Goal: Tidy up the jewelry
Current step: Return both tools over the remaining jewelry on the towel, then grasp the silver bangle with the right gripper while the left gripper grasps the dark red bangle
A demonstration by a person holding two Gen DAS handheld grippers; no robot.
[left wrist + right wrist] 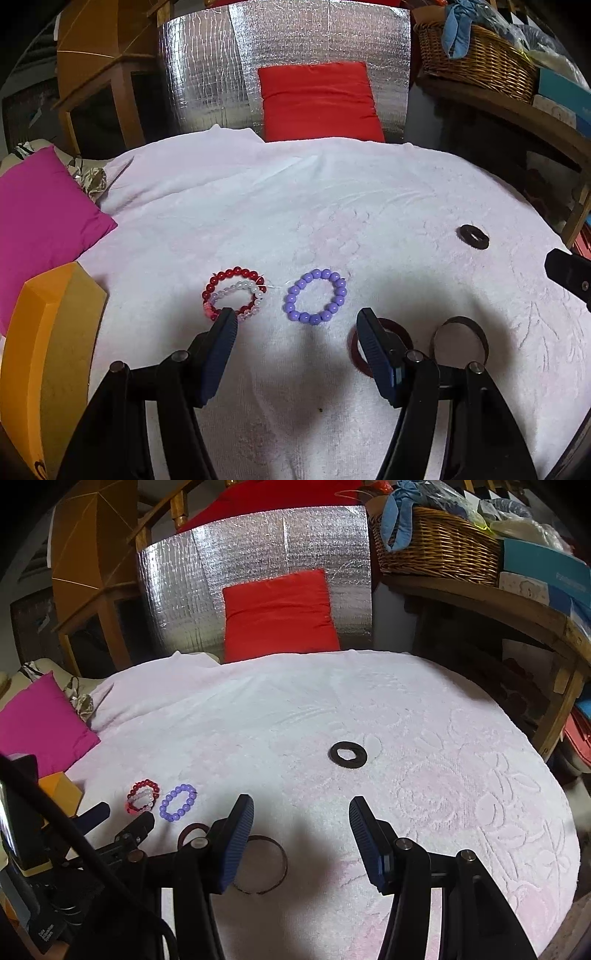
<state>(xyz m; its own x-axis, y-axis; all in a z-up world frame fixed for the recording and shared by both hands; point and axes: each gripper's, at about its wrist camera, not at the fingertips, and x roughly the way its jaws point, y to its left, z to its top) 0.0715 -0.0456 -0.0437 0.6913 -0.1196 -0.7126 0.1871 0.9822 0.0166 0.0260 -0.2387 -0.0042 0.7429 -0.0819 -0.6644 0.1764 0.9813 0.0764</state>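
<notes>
— Where is the jewelry?
— On the towel-covered table point(332, 206), near its front edge: purple bead bracelet point(315, 297), red and white bracelets point(234, 295) stacked beside it.
— Your tongs?
— My left gripper point(295, 326) and right gripper point(301, 814) both gape wide, holding nothing.

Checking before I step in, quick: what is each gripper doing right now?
Left gripper: open, holding nothing.
Right gripper: open, holding nothing.
</notes>
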